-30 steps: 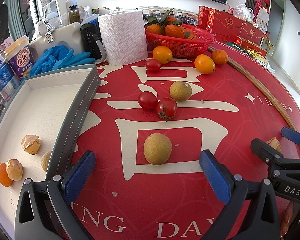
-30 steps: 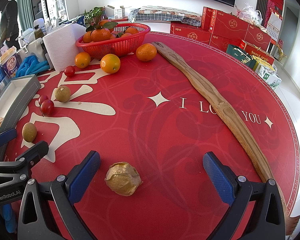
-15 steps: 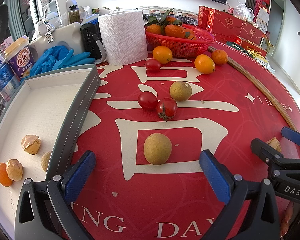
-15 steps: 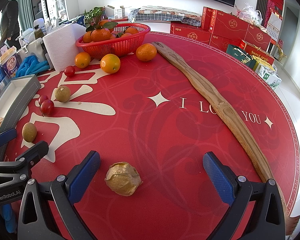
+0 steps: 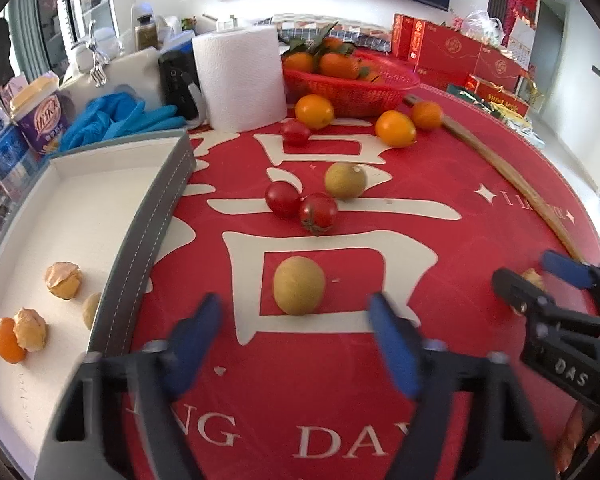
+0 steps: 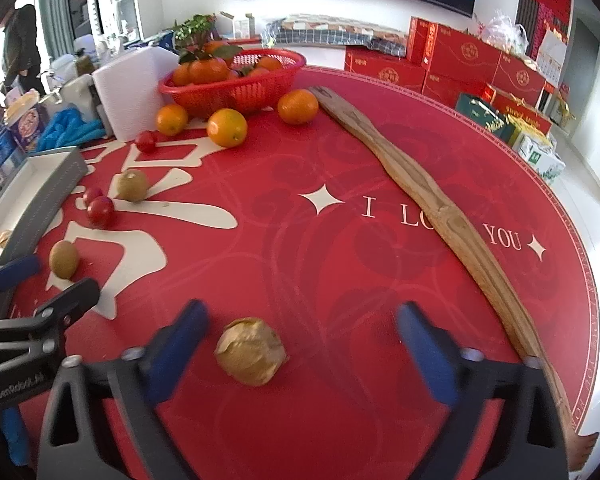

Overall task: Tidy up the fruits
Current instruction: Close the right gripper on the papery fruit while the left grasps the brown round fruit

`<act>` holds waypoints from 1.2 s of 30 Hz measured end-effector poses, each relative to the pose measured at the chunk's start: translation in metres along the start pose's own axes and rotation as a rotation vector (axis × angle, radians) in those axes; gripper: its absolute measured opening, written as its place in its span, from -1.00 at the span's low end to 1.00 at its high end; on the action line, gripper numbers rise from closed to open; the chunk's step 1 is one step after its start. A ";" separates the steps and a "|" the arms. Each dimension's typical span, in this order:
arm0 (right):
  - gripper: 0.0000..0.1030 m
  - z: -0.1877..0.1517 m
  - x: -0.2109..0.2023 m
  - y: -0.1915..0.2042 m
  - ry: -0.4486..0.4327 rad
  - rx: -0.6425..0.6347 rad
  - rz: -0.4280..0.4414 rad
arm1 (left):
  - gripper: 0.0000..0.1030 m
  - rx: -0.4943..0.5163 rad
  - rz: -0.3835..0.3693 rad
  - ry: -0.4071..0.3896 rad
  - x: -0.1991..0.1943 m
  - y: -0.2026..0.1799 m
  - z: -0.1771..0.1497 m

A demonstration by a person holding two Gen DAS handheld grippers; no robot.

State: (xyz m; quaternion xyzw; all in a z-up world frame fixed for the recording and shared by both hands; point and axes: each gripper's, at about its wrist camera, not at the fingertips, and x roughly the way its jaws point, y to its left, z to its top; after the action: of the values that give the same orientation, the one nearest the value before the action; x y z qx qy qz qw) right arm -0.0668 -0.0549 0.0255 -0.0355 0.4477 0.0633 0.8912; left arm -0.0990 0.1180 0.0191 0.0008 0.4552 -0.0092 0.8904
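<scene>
A round brown fruit [image 5: 299, 285] lies on the red mat between the blue pads of my left gripper [image 5: 294, 302]. Its jaws are closing and blurred, with gaps left on both sides of the fruit. A papery husked fruit [image 6: 250, 350] sits between the fingers of my right gripper [image 6: 302, 310], nearer the left pad [image 6: 180, 336]; these jaws are closing too and do not touch it. The white tray with a grey rim [image 5: 156, 216] at the left holds two husked fruits [image 5: 63, 280], a small orange one [image 5: 7, 340] and a brown one.
Two cherry tomatoes [image 5: 283, 199] and another brown fruit [image 5: 345, 180] lie mid-mat, a third tomato [image 5: 295, 132] farther back. Oranges [image 5: 395, 128], a red basket [image 5: 348, 88], a paper towel roll [image 5: 240, 80] and blue gloves [image 5: 116, 118] stand behind. A long wooden stick [image 6: 440, 208] crosses the right side.
Both grippers' jaws have narrowed around their fruits and are blurred by the motion. Neither hand has shifted, and no fruit has moved.
</scene>
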 end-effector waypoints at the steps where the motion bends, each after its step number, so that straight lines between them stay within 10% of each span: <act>1: 0.12 -0.001 -0.004 0.001 -0.003 -0.009 0.007 | 0.01 0.005 -0.003 -0.006 -0.002 -0.001 -0.001; 3: -0.43 -0.003 -0.007 0.001 -0.007 -0.010 0.022 | -0.57 0.008 -0.016 -0.010 -0.005 -0.001 -0.002; 12: -0.48 -0.008 -0.013 -0.024 0.015 0.127 0.216 | -0.70 -0.041 -0.134 -0.043 -0.030 0.018 -0.005; 22: -0.48 0.002 -0.024 -0.005 -0.014 0.094 0.228 | -0.62 -0.047 -0.137 -0.062 -0.039 0.028 -0.005; 26: -0.48 -0.004 -0.021 -0.006 -0.001 0.092 0.211 | 0.18 -0.062 -0.171 -0.044 -0.028 0.023 -0.001; 29: -0.48 -0.007 -0.021 -0.013 0.004 0.105 0.202 | 0.37 -0.027 -0.181 -0.069 -0.027 0.012 0.003; 34: -0.48 -0.011 -0.021 -0.028 0.005 0.131 0.194 | 0.33 0.021 -0.167 -0.011 -0.009 -0.012 0.004; 36: -0.48 -0.012 -0.019 -0.030 0.010 0.136 0.196 | -0.24 0.046 -0.115 0.002 -0.002 -0.019 0.003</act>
State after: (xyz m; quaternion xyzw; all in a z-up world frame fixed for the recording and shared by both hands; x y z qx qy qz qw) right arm -0.0836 -0.0878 0.0334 0.0687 0.4567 0.1195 0.8789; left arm -0.0982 0.0991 0.0223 -0.0051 0.4548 -0.0708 0.8878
